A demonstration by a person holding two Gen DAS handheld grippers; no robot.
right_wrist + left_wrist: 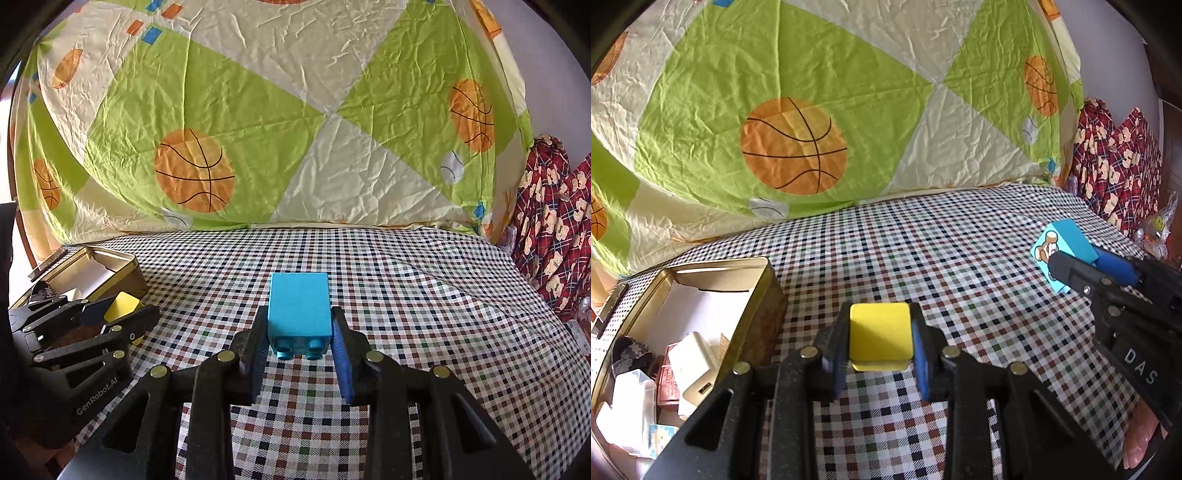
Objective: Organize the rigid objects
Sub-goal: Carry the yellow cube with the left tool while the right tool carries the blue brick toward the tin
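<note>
Right now the left gripper (880, 341) is clamped on a yellow block (879, 334), its blue pads (919, 358) pressing the block's two sides while the block is held clear above the checked cloth (923, 251). Seen from the right wrist, that same left gripper (122, 314) sits low at the left with the yellow block (121, 306) wedged between its black fingers, just in front of the tin.

Over on the other side, the right gripper (300, 332) is closed on a blue toy brick (299, 304), gripping it by its long sides, with the round studs pointing back toward the camera. From the left wrist the right gripper (1071, 271) comes in from the right edge, and the blue toy brick (1062, 254) shows a cartoon bear printed on its end face. A fingertip of the person's hand (1141, 439) peeks out under that gripper's body.

Just left of the yellow block stands an open gold metal tin (764, 291), its rim close beside the left gripper. Inside lie a white charger plug (694, 363), some small boxes and bits of card. Behind everything hangs a crumpled green and cream sheet with basketballs (798, 147), and a red plaid fabric with bears (1119, 166) is bunched at the far right.
</note>
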